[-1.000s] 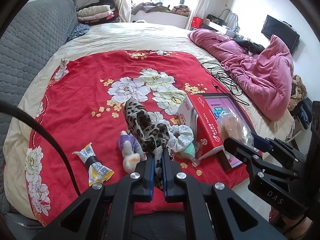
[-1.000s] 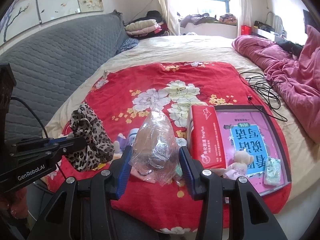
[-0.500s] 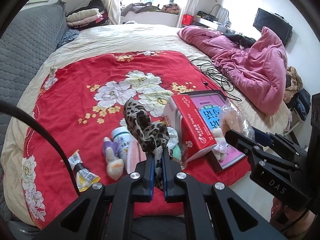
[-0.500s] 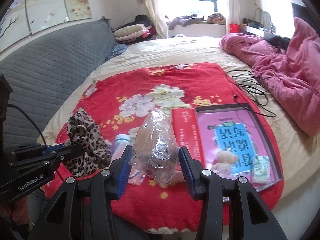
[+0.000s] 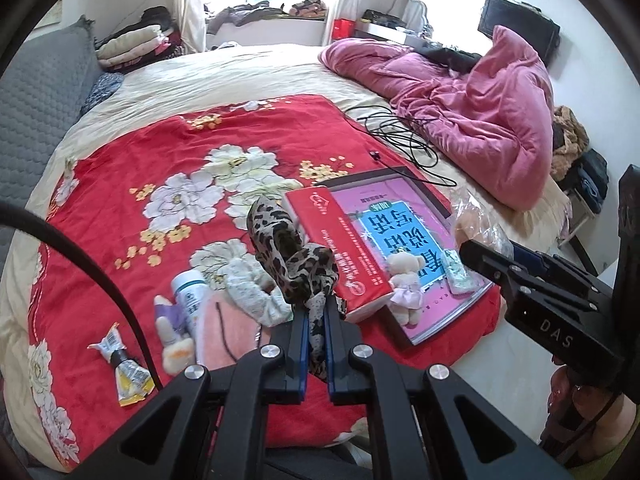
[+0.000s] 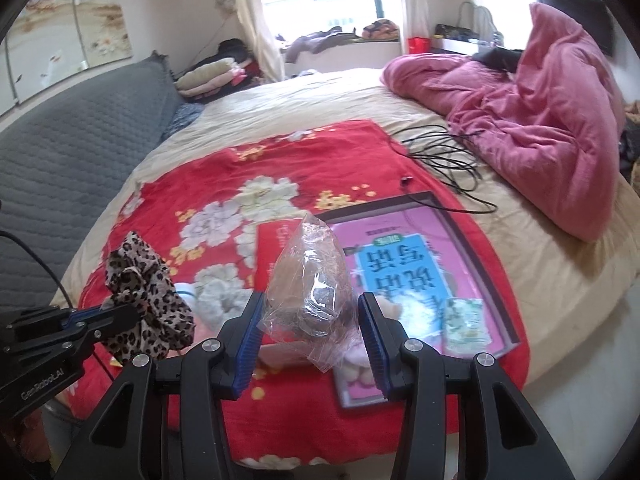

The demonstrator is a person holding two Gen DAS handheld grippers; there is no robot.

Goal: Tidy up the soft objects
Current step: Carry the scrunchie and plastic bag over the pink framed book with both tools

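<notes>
The left claw [image 5: 315,322] is clamped tight on the leopard-print scrunchie [image 5: 294,256], which is held up above the red floral blanket [image 5: 120,220]. The right claw [image 6: 311,334] is set about half apart, its pads pressed against a clear plastic bag [image 6: 310,284] held upright between them. Just beyond both claws a red box [image 5: 340,252] and a pink book [image 6: 404,264] are seen lying on the blanket.

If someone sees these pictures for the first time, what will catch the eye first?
Probably the red floral blanket spread over the bed, with a crumpled pink duvet at its far right. Next, what the tongs carry: the left tongs pinch a leopard-print scrunchie, and the right tongs hold a clear plastic bag above the pink book.
</notes>
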